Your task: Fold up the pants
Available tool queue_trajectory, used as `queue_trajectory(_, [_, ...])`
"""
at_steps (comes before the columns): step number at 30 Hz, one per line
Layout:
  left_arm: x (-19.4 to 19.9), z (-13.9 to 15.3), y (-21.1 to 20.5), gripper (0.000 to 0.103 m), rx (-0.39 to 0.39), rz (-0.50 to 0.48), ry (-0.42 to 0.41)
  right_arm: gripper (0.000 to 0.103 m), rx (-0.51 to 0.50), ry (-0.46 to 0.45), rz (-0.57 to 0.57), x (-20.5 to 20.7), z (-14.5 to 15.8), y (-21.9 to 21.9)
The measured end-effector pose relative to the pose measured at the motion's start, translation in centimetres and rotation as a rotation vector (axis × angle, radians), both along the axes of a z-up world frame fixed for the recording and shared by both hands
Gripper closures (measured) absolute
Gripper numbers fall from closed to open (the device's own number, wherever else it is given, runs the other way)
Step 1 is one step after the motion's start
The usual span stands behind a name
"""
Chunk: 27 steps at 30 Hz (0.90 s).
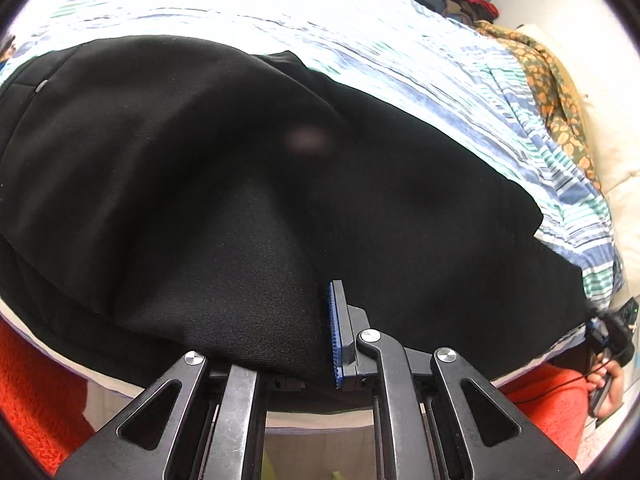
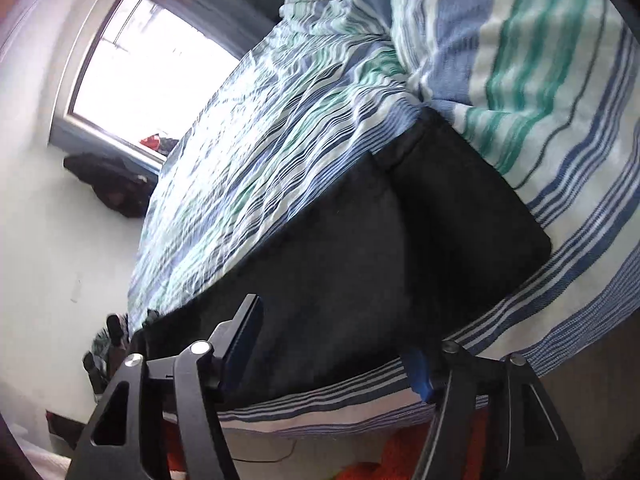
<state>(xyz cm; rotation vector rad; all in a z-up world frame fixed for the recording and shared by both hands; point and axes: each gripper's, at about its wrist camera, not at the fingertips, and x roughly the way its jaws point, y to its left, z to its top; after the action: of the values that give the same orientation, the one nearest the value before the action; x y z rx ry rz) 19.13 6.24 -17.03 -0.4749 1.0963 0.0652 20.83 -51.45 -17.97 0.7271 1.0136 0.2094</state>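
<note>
Left wrist: left gripper [image 1: 320,332] clamped on black pants [image 1: 200,160].

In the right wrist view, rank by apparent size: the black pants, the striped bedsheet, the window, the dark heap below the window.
1. Striped bedsheet
2. Black pants, near the camera, so enlarged
3. Window
4. Dark heap, clearly smallest, though farthest away

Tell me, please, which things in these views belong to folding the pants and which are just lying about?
Belongs to the job:
black pants
left gripper, shut on a fold of the pants
right gripper, jaws apart over the pants' edge
striped bedsheet, the work surface

Just lying about:
orange-patterned cloth
dark bag under the window
</note>
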Motion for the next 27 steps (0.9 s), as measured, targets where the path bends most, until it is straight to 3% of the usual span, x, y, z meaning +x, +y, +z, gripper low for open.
queue_trajectory(1, [0.8, 0.1, -0.5, 0.094, -0.009, 0.002, 0.001, 0.098, -0.029, 0.020, -0.020, 0.1, -0.1, -0.1])
queue_trajectory(5, [1.4, 0.9, -2.3, 0.092, -0.023, -0.042, -0.025, 0.099, -0.281, -0.064, -0.042, 0.3, 2.9, 0.1])
queue_trajectory(7, [2.1, 0.4, -3.8, 0.091, 0.001, -0.096, -0.008, 0.099, -0.397, -0.022, -0.088, 0.7, 2.8, -0.3])
queue_trajectory(10, [2.6, -0.7, -4.7, 0.090, 0.020, -0.106, 0.022, 0.099, -0.350, 0.083, -0.117, 0.8, 0.6, -1.7])
queue_trajectory(16, [3.0, -0.4, -4.3, 0.091, -0.011, -0.098, 0.014, 0.098, -0.410, 0.052, -0.124, -0.4, 1.8, -1.2])
queue_trajectory(19, [2.8, -0.2, -4.1, 0.091, 0.009, -0.113, 0.007, 0.098, -0.470, 0.027, -0.123, -0.6, 2.7, -0.2])
queue_trajectory(24, [2.4, -0.5, -5.4, 0.094, 0.032, -0.128, 0.024, 0.098, -0.483, 0.054, -0.121, -0.3, 2.2, -0.1])
queue_trajectory(27, [2.6, -0.7, -5.6, 0.087, 0.056, -0.128, 0.049, 0.098, -0.493, 0.067, -0.110, -0.2, 2.0, 0.0])
